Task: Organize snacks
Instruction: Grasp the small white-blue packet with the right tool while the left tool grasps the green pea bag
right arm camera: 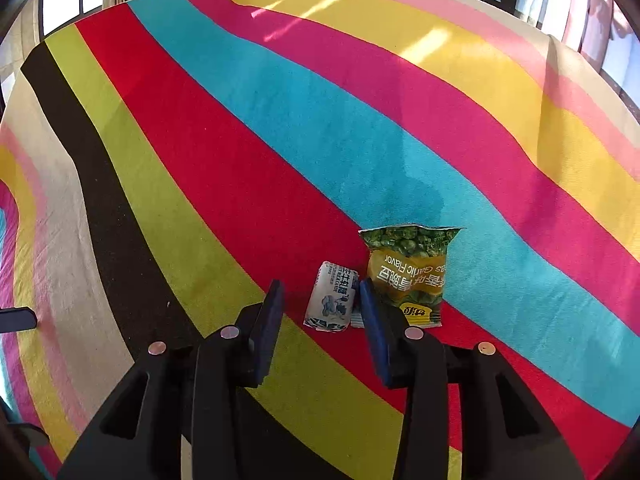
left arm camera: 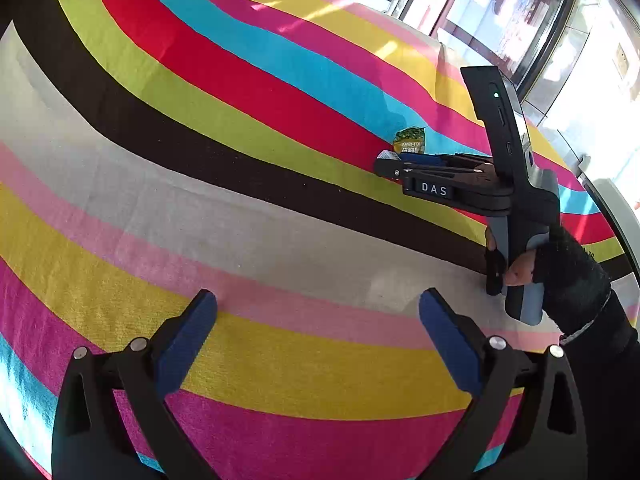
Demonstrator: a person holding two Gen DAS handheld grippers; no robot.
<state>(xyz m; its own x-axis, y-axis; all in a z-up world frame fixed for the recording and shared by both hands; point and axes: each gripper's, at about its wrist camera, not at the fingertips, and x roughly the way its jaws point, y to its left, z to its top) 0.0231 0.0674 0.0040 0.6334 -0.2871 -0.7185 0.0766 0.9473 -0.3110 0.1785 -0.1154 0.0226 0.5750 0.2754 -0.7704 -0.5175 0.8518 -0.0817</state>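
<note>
Striped cloth (left arm camera: 248,184) in red, blue, pink, yellow, lime, black and beige covers the whole table in the left wrist view. The left gripper (left arm camera: 318,312) hangs over the cloth's pink and yellow bands with its blue-padded jaws spread wide and nothing between them. Farther along the cloth, the right gripper (left arm camera: 386,160) points toward the red band, gripped by a hand (left arm camera: 516,268) in a dark sleeve. Just past its tips, a green pea packet (left arm camera: 409,141) lies where the red and blue bands meet.

In the right wrist view, the right gripper (right arm camera: 320,296) sits low over the cloth (right arm camera: 240,128) with its jaws partly apart. A small white candy packet (right arm camera: 331,299) with blue print lies on the red band between the tips, close against the right-hand pad; whether that pad touches it I cannot tell, and the other pad stands clear of it. The pea packet (right arm camera: 410,268) lies just beside the candy, on the red band's edge toward the blue one.
</note>
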